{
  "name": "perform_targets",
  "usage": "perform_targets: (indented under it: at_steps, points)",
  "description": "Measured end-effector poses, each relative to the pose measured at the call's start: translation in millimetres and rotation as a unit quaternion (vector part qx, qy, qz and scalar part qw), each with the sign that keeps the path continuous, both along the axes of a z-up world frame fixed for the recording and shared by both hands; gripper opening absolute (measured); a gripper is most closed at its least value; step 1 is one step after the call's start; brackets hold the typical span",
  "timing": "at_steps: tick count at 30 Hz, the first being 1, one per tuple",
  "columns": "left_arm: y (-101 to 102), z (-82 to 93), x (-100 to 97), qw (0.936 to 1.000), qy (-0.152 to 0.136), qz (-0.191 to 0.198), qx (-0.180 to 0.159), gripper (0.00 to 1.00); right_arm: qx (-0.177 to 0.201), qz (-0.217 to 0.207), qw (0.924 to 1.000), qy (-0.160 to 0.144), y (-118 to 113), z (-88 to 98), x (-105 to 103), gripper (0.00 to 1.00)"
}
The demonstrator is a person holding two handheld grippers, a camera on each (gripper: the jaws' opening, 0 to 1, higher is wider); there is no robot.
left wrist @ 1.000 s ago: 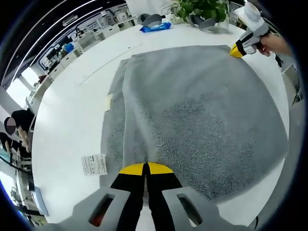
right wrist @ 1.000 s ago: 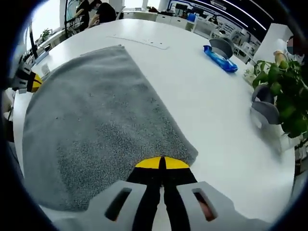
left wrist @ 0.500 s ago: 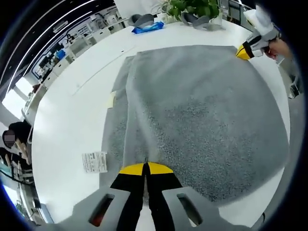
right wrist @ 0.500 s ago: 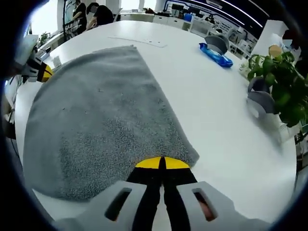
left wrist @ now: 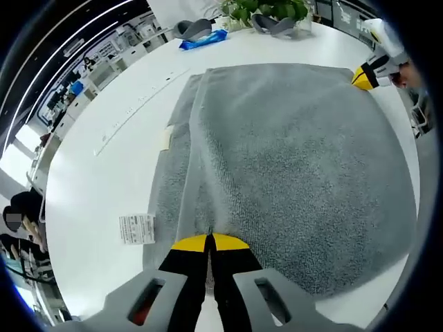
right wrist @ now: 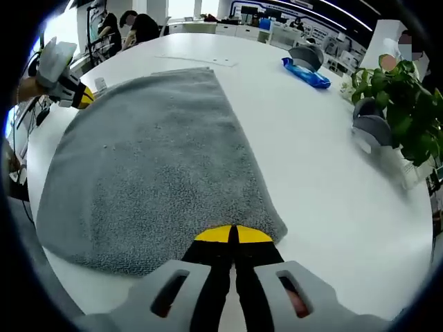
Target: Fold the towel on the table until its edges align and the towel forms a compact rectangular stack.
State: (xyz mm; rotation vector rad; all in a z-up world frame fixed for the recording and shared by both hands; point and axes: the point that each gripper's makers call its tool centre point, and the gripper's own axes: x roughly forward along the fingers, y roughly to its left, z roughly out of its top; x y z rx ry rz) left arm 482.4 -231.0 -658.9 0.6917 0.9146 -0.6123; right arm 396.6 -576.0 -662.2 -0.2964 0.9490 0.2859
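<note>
A grey towel (left wrist: 277,159) lies folded over on the white table (left wrist: 104,159), and a strip of its lower layer (left wrist: 166,187) shows along the left. My left gripper (left wrist: 209,242) is shut on a corner of the upper layer. My right gripper (right wrist: 232,235) is shut on the neighbouring corner of the towel (right wrist: 152,159). The right gripper (left wrist: 365,76) appears at the towel's far corner in the left gripper view. In the right gripper view, the left gripper (right wrist: 77,97) is at the upper left, held by a hand. A white label (left wrist: 136,228) sticks out beside the towel.
A blue packet (right wrist: 306,75), grey rounded objects (right wrist: 372,130) and a potted plant (right wrist: 405,104) stand on the table (right wrist: 325,187) beyond the towel. In the left gripper view, the blue packet (left wrist: 202,41) and the plant (left wrist: 266,10) are at the far edge. People sit by desks in the background.
Both grippers stay shut on their towel corners and have shifted over the table with the upper layer. More of the folded edge and of the white table beside it shows now.
</note>
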Motion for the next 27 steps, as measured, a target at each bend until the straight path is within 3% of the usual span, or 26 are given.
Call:
perform_targets:
  at_steps: [27]
  points:
    - [-27,3.4,37.9,0.999,0.002,-0.044,0.013,0.01,-0.004,0.016,0.9998,0.007,8,-0.7,-43,0.0]
